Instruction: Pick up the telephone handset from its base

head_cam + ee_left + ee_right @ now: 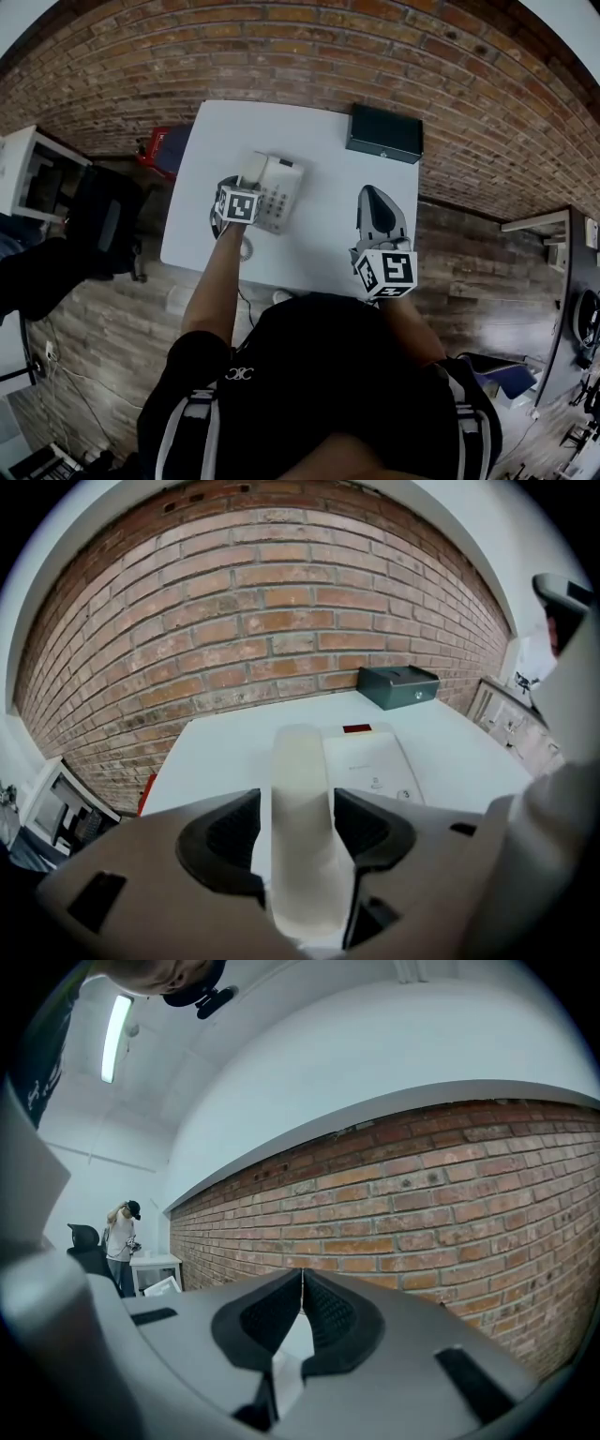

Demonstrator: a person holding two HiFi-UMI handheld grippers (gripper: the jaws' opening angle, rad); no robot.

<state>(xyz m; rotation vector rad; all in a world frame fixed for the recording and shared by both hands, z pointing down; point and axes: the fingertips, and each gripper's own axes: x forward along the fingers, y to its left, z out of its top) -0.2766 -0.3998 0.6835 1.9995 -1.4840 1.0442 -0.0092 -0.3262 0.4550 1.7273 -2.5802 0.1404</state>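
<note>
A cream telephone handset (251, 169) lies on the left side of its white base (281, 192), on the white table (319, 234). My left gripper (242, 183) is tilted down over it. In the left gripper view the handset (298, 752) runs lengthwise between the spread jaws of the left gripper (296, 803), and I see no pad pressing on it. The base (370, 766) shows to its right. My right gripper (372, 192) hovers over the table's right half, shut and empty. In its own view the right gripper (302, 1274) faces the brick wall.
A dark box (384, 133) stands at the table's far right corner, also seen as the box (397, 684) past the phone. The coiled cord (246, 248) hangs near the front edge. A red object (155, 150) and a black chair (103, 225) are left of the table. A person (122, 1241) stands far off.
</note>
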